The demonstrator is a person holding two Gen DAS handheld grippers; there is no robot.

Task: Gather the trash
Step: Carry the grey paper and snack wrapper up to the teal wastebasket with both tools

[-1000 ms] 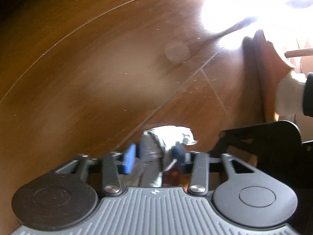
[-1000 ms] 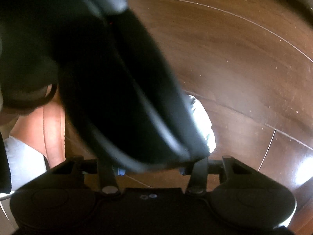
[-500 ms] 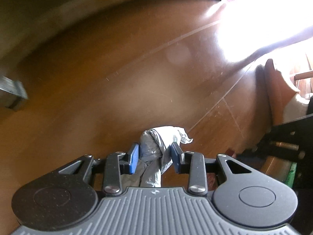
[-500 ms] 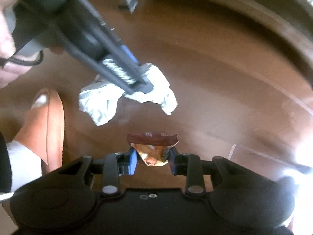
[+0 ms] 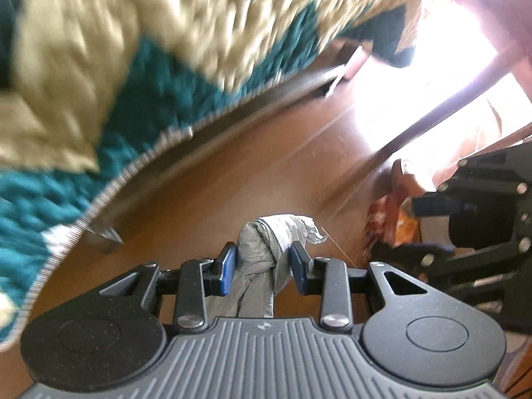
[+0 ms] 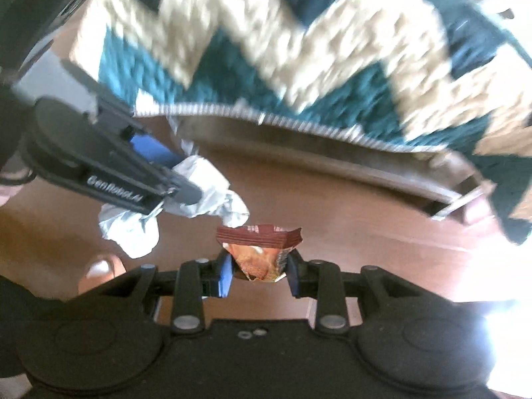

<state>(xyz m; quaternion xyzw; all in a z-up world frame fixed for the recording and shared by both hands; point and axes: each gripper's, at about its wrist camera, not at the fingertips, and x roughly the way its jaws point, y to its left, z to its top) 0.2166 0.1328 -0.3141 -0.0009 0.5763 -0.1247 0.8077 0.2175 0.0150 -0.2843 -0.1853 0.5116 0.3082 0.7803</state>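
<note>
Off the floor (image 5: 232, 183) now: left tool (image 5: 264, 267) clamps grey plastic wad (image 5: 266, 249), right tool (image 6: 257, 271) clamps snack wrapper (image 6: 259, 252). Both lifted; bin probably next, none visible.

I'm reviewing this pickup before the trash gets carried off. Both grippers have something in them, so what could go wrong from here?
1. The right hand-held gripper pinches only the lower part of the snack wrapper, so the slick foil might slip out.
2. The left hand-held gripper holds the crumpled white paper with loose ends hanging free; these could snag or tear.
3. The two loads hang close together and may knock.
</note>
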